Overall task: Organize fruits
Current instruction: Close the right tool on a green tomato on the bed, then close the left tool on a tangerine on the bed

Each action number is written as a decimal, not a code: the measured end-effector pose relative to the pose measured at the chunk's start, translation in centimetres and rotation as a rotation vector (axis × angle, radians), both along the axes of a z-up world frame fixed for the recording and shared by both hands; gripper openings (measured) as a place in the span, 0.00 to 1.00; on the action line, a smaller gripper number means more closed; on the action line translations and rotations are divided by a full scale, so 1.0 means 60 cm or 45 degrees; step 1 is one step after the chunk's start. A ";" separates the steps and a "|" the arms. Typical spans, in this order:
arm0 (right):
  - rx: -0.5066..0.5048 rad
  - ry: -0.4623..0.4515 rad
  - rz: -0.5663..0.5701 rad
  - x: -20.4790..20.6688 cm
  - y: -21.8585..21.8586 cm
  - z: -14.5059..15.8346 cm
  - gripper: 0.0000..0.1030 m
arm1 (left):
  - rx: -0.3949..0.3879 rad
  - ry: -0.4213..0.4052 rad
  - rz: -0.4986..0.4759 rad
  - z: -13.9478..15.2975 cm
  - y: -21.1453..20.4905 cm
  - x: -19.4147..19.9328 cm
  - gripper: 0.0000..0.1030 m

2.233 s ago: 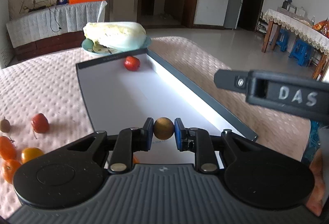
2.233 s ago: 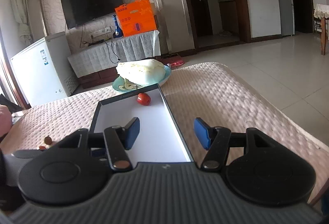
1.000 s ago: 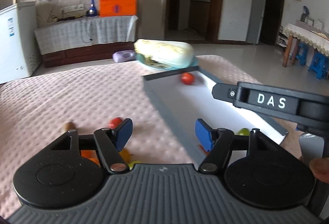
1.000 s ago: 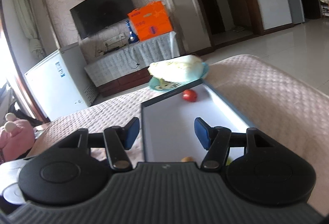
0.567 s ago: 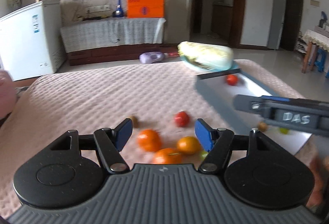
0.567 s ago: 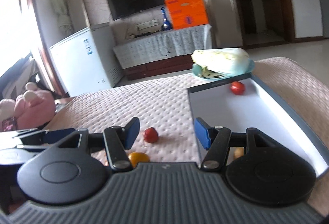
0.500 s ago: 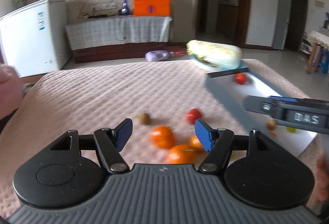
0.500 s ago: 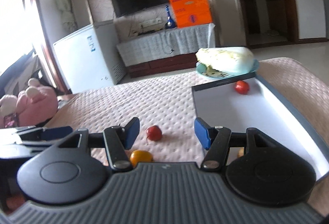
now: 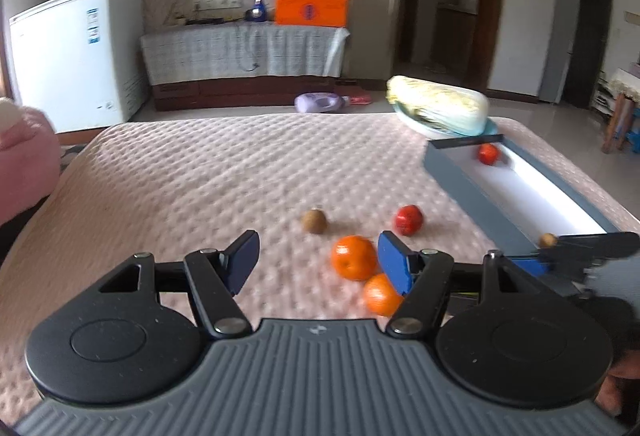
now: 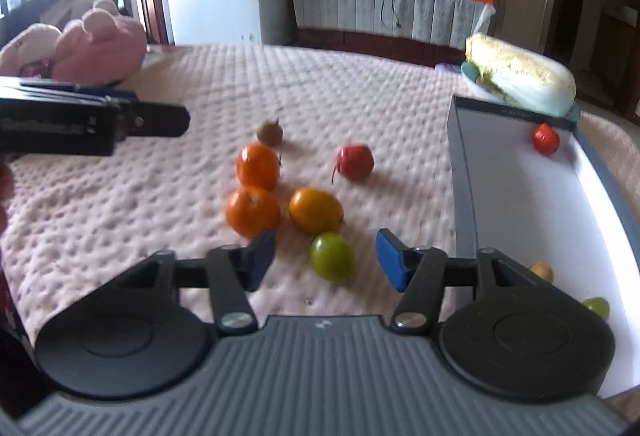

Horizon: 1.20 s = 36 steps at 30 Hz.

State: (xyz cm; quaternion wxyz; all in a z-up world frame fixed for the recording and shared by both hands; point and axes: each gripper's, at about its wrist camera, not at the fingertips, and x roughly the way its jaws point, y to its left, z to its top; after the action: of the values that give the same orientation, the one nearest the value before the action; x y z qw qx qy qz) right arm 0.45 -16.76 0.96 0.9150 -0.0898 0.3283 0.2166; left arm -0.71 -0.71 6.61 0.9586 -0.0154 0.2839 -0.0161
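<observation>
Loose on the quilt ahead of the open claws: two oranges (image 10: 257, 165), one yellow-orange fruit (image 10: 315, 210), one green fruit (image 10: 332, 261), one red fruit (image 10: 355, 162), one brown fruit (image 10: 270, 132). In the tray (image 10: 460, 172) at right: one red fruit (image 10: 545, 138), one brown (image 10: 542, 270), one green (image 10: 597, 306). One cabbage (image 10: 522, 79).

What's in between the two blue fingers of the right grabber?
A small green fruit sits on the pink cloth between the open right gripper fingers, untouched. The right wrist view shows it.
</observation>
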 end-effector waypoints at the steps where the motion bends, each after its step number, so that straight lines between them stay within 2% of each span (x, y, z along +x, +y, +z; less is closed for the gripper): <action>1: -0.010 0.015 0.000 0.002 0.002 -0.004 0.52 | 0.007 0.003 -0.016 -0.002 -0.006 -0.001 0.69; 4: -0.039 0.039 0.003 0.014 0.008 -0.013 0.49 | 0.017 0.025 -0.051 -0.010 -0.020 -0.001 0.69; 8: -0.058 0.082 -0.005 0.024 0.013 -0.024 0.34 | 0.028 0.038 -0.093 -0.019 -0.032 -0.004 0.69; 11: -0.057 0.086 -0.005 0.022 0.013 -0.023 0.29 | 0.028 0.058 -0.112 -0.027 -0.036 -0.003 0.65; 16: -0.037 0.109 0.011 0.017 0.009 -0.018 0.29 | 0.015 0.123 -0.122 -0.045 -0.044 0.011 0.54; 23: -0.055 0.117 0.058 -0.001 -0.004 -0.008 0.29 | 0.060 0.169 -0.148 -0.070 -0.076 0.031 0.53; 36: -0.037 0.122 0.054 -0.011 -0.039 0.001 0.29 | 0.108 0.226 -0.090 -0.107 -0.110 0.077 0.53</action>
State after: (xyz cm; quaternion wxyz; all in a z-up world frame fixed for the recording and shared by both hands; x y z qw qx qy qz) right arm -0.21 -19.08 1.04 0.8921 -0.0998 0.3728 0.2351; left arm 3.88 -7.30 0.20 0.9283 0.0338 0.3685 -0.0367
